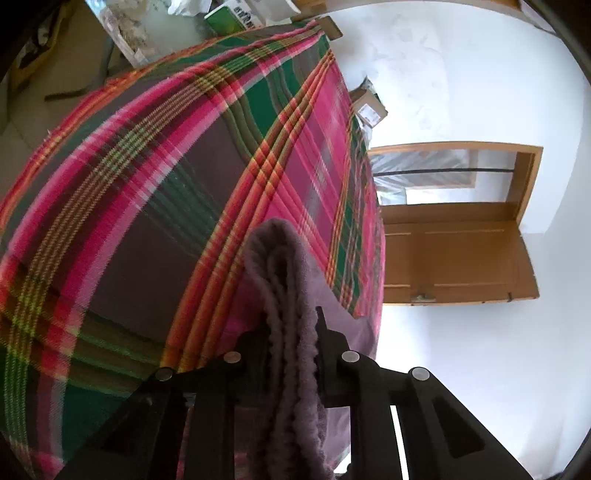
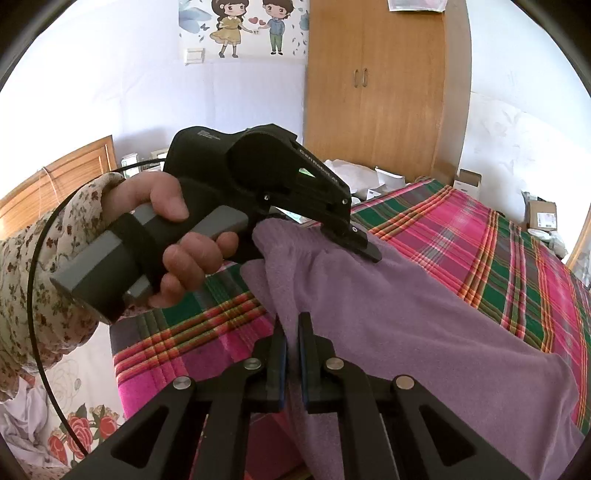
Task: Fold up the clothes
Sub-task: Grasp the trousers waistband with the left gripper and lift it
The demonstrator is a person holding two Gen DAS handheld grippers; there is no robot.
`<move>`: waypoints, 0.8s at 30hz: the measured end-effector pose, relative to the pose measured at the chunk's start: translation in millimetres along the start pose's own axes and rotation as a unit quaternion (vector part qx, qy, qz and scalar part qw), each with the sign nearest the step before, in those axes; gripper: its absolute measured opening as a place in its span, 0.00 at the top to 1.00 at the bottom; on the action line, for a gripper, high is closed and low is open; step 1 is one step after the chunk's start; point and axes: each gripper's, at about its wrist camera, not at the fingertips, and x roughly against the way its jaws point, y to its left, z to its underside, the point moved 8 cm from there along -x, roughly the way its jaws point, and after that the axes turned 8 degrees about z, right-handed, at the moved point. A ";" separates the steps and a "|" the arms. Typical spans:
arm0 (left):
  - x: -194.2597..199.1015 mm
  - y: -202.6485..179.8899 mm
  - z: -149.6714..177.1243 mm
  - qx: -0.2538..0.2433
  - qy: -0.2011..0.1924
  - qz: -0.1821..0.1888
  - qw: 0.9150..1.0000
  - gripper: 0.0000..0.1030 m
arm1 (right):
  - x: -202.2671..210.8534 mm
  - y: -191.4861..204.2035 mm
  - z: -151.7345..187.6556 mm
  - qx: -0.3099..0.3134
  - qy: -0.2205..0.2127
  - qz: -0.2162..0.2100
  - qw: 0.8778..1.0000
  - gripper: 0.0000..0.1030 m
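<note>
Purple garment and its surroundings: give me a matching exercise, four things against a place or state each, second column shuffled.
Things:
1. purple garment
2. plaid bedspread
3. wooden wardrobe
4. cartoon couple sticker

Places or states:
A. stuck on the wall
B. pinched by both the left claw and the right claw
C. standing against the wall beyond the bed
D. spread over the bed

Pairs: 1-B, 2-D, 3-C, 4-A

White walls (image 2: pixel 258 103) stand bright in daylight, one bearing a cartoon couple poster (image 2: pixel 245 27) above a light switch (image 2: pixel 194 55). A wooden wardrobe (image 2: pixel 380 85) fills the corner, and a wooden door (image 1: pixel 458 251) hangs open beside the plaid-covered bed (image 1: pixel 155 192).
</note>
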 end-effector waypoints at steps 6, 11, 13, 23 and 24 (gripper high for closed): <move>5.9 -5.6 -1.8 -0.021 -0.012 -0.002 1.000 0.83 | 3.6 6.2 -0.9 -0.012 -0.001 -0.008 1.000 0.95; 3.5 4.4 -3.7 -0.016 -0.017 -0.012 1.000 0.83 | -3.2 7.8 3.3 -0.016 0.016 -0.010 1.000 0.95; 3.1 10.0 -3.7 -0.008 -0.019 -0.012 1.000 0.83 | -5.2 4.1 3.8 -0.020 0.020 -0.011 1.000 0.95; 4.9 -32.7 4.7 -0.057 -0.031 0.003 0.998 0.83 | 17.0 -3.9 1.3 -0.049 -0.008 -0.011 0.999 0.95; 4.8 -37.8 5.8 -0.064 -0.031 0.002 0.997 0.83 | 21.2 -5.6 1.0 -0.052 -0.013 -0.010 0.999 0.95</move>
